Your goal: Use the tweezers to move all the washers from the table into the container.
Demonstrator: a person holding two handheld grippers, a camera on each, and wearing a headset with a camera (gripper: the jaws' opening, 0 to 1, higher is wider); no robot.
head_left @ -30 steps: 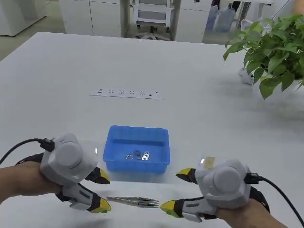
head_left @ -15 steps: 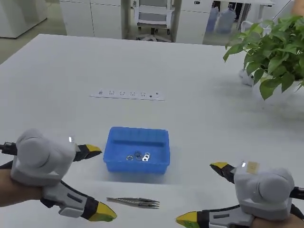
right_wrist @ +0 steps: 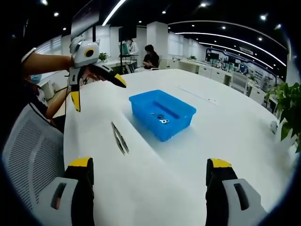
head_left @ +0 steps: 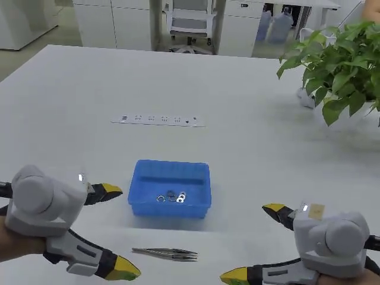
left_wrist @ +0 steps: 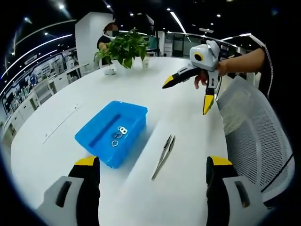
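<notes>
The blue container (head_left: 169,209) stands on the white table with a few washers (head_left: 171,197) lying inside it. Metal tweezers (head_left: 166,253) lie flat on the table just in front of it. My left gripper (head_left: 119,231) is open, to the left of the tweezers and apart from them. Open as well, my right gripper (head_left: 254,242) is to their right. In the left gripper view, the tweezers (left_wrist: 163,150) lie ahead of the spread jaws, beside the container (left_wrist: 96,150). The right gripper view has the tweezers (right_wrist: 119,138), container (right_wrist: 143,110) and washers (right_wrist: 161,117).
A white power strip (head_left: 157,119) lies beyond the container. A leafy plant (head_left: 338,59) stands at the far right of the table. A mesh chair (left_wrist: 254,127) is behind the near edge. Other people sit in the background.
Both grippers have drawn outward, away from the tweezers, and their jaws now stand wider apart. The tweezers and container have not moved.
</notes>
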